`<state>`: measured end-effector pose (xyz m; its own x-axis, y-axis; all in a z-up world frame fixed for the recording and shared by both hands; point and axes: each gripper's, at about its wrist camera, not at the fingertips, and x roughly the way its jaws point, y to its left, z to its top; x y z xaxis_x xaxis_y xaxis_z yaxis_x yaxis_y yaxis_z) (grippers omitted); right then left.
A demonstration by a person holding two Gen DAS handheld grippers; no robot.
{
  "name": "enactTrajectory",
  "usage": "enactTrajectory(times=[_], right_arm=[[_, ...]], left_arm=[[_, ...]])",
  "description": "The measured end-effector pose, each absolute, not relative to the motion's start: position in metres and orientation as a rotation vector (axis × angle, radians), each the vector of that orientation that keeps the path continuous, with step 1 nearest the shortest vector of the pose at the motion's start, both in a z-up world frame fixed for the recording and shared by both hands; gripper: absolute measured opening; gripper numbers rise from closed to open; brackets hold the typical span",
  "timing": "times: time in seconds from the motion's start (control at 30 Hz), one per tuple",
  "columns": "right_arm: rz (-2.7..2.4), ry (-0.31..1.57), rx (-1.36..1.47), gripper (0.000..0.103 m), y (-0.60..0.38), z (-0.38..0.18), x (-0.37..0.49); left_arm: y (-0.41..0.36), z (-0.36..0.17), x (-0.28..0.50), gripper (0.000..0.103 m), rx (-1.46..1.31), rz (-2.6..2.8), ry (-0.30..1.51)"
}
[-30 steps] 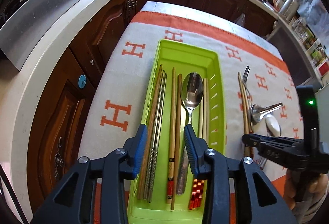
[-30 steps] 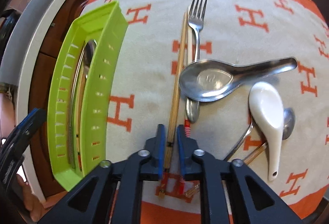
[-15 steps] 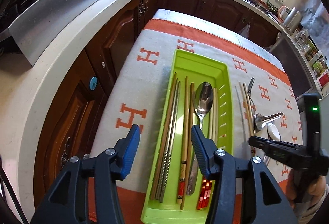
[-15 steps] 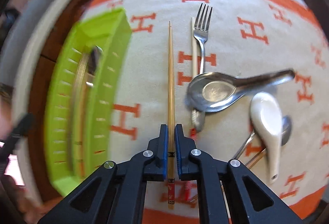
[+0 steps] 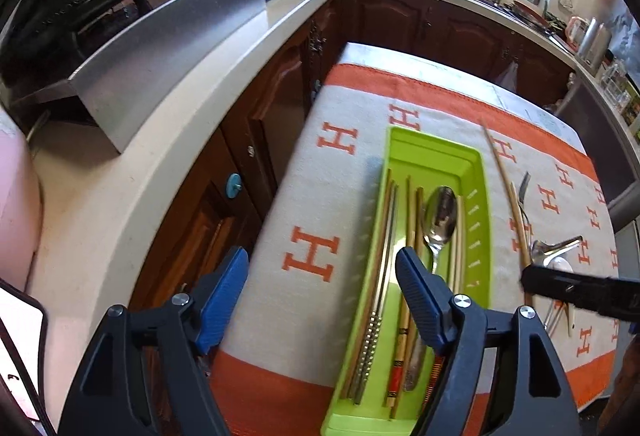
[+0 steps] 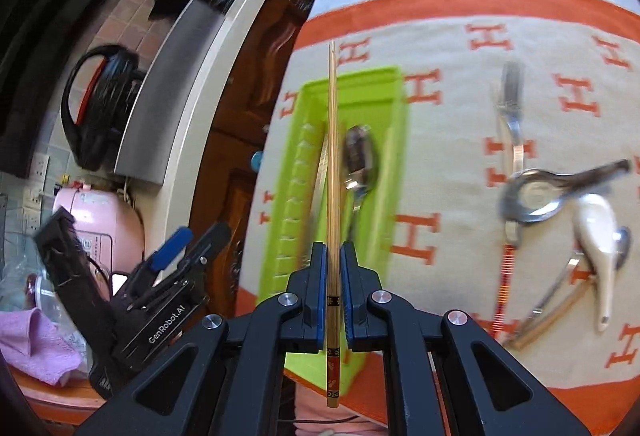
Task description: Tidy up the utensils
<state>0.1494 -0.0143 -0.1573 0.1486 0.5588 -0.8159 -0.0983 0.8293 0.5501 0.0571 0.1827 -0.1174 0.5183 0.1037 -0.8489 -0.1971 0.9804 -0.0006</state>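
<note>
Surface: orange-and-cream H-pattern cloth (image 5: 344,204) over a small table, dark kitchen cabinets behind.
Tray: green tray (image 6: 296,172) lies lengthwise ahead of both grippers, already holding chopsticks and a spoon (image 5: 440,216).
Right gripper (image 6: 333,292): clamped on one chopstick (image 6: 332,164) near its decorated end; the stick points straight ahead, lifted over the tray.
Left gripper (image 5: 320,300): jaws wide apart, holding nothing, hovering at the tray's near left edge.
Loose pieces: fork (image 6: 510,108), steel ladle spoon (image 6: 536,196) and white spoon (image 6: 596,248) lie to the right gripper's right.
Advice: keep the stick parallel to the tray's long side, lower it level beside the spoon, then release low so it does not bounce.
</note>
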Motion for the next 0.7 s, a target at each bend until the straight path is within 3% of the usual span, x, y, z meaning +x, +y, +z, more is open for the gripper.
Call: enactTrajectory(times=[0.3, 0.4, 0.7], right_arm=[[0.535, 1.452, 0.340, 0.010, 0.055, -0.208, 0.163], [0.541, 1.443, 0.304, 0.016, 0.062, -0.210, 0.159], [0.515, 1.377, 0.277, 0.016, 0.011, -0.188, 0.141]], left_arm=[[0.200, -0.129, 0.051, 0.075, -0.115, 0.244, 1.048], [0.203, -0.130, 0.049, 0.075, -0.127, 0.252, 1.054], [0.189, -0.126, 0.050, 0.075, -0.112, 0.228, 1.058]])
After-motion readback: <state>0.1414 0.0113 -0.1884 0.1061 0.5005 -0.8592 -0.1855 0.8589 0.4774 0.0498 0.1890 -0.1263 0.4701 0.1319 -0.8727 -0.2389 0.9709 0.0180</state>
